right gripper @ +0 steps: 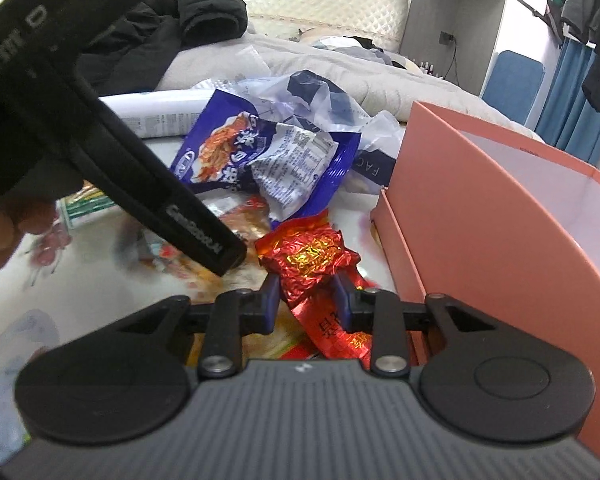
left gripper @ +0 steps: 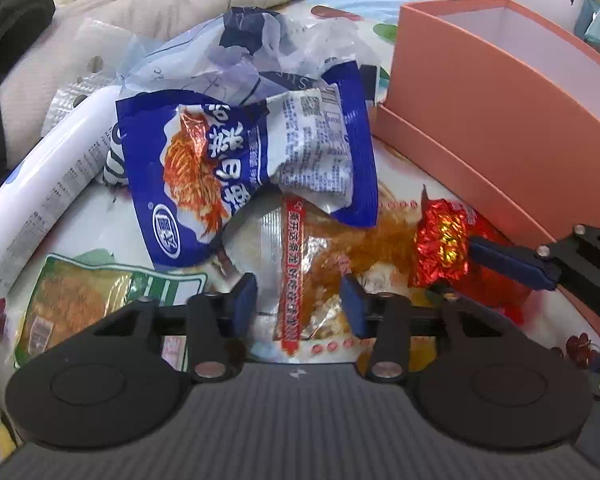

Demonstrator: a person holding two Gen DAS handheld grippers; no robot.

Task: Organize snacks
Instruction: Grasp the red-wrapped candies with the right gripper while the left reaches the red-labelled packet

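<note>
While both grippers work the snack pile, the red foil packet is the one in hand.

Left wrist view: the left gripper (left gripper: 299, 300) hangs low over a clear packet of orange snack (left gripper: 324, 264), its jaws parted and holding nothing; the right gripper (left gripper: 470, 246) reaches in from the side to the red foil packet (left gripper: 442, 246), which lies just beside the orange box (left gripper: 480, 120).
Right wrist view: the right gripper (right gripper: 305, 300) points slightly downward, jaws straddling the red foil packet (right gripper: 308, 256) at its crumpled waist (whether they pinch it yet, I cannot tell). Best to close on the packet's body rather than a loose corner, then lift clear of the box wall (right gripper: 480, 208) before releasing inside.
</note>
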